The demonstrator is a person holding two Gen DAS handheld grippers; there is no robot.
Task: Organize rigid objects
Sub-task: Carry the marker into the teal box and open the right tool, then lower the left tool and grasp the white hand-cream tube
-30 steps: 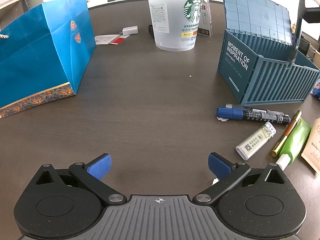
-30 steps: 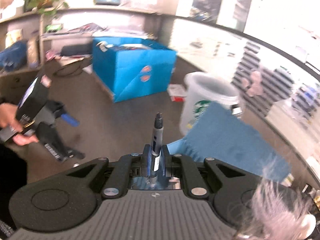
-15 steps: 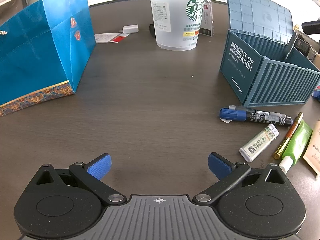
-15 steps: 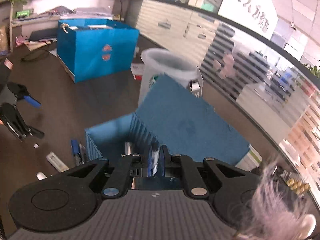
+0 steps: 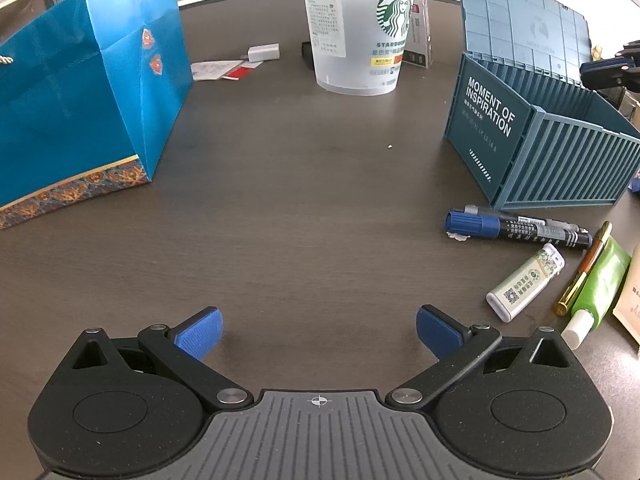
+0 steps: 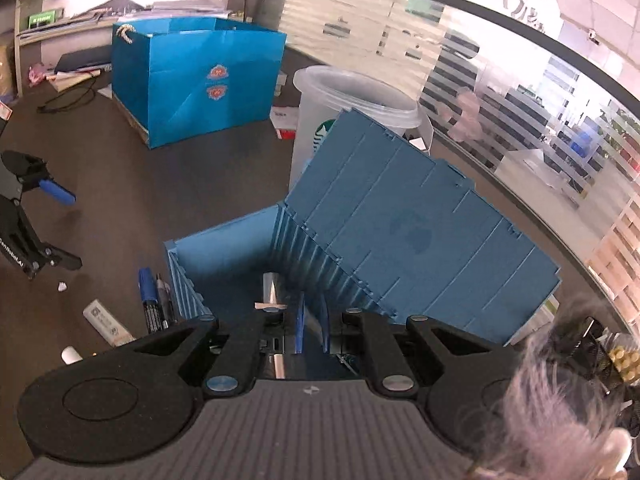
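My left jaws (image 5: 318,332) stand wide open above the bare dark counter (image 5: 280,208) with nothing between the blue pads (image 5: 200,330). The loose things lie off to their right: a blue-capped black marker (image 5: 516,228) beside a thinner black pen (image 5: 536,222), just in front of the ribbed blue plastic container box (image 5: 532,152). Nearer the pads lie a white printed tube (image 5: 526,282), a gold and brown pen (image 5: 584,268) and a green squeeze tube (image 5: 600,284).

My right jaws (image 6: 311,320) are drawn in to a narrow slit and point down into the open box, whose lid (image 6: 400,232) leans back. Whether anything is pinched between them I cannot tell. A silvery rod (image 6: 271,286) lies on the box floor, just left of these jaws.
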